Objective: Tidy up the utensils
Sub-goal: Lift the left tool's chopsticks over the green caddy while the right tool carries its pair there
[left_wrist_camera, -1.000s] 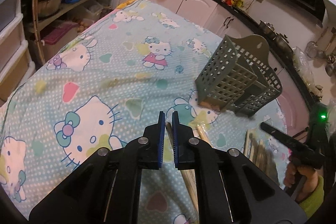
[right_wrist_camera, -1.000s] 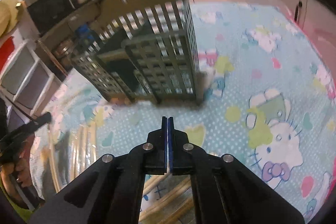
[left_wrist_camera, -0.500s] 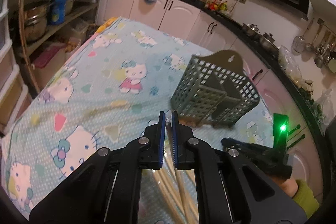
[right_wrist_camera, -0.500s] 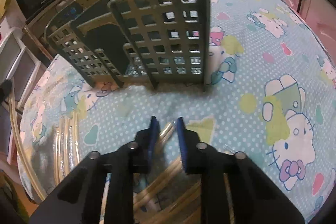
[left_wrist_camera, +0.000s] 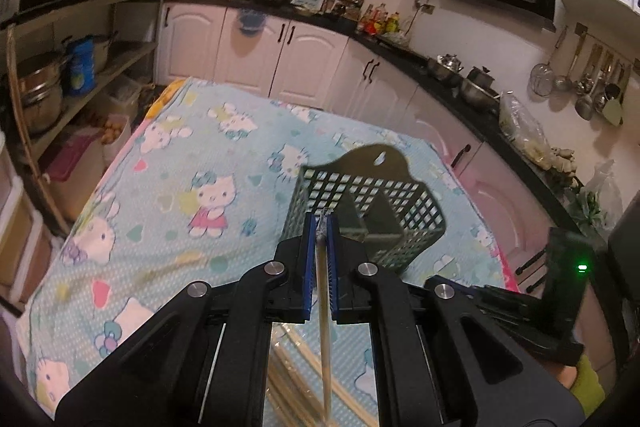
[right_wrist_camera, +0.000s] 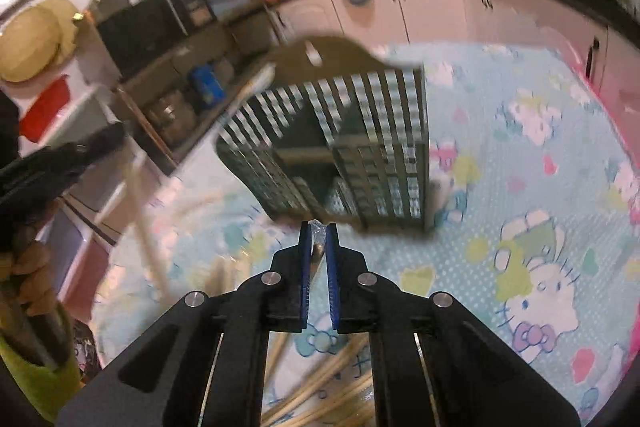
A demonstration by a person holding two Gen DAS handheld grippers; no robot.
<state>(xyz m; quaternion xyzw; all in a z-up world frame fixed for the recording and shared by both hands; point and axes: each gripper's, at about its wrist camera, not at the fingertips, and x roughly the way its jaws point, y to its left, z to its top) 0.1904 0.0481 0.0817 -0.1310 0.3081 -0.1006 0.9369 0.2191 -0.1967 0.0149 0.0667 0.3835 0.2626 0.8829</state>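
Evidently each gripper, left (left_wrist_camera: pixel 319 223) and right (right_wrist_camera: pixel 319 231), pinches one wrapped chopstick (left_wrist_camera: pixel 322 311) by its end, clear of the near pile (right_wrist_camera: pixel 332 393), for dropping into the far caddy (left_wrist_camera: pixel 362 217).

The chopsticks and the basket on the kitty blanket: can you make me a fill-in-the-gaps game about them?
1. The left gripper is shut on one wooden ____.
2. The green basket has sides full of small square ____.
3. The basket stands on a blue cloth printed with cartoon ____.
4. More chopsticks lie loose on the ____.

Missing words: chopstick; holes; cats; cloth
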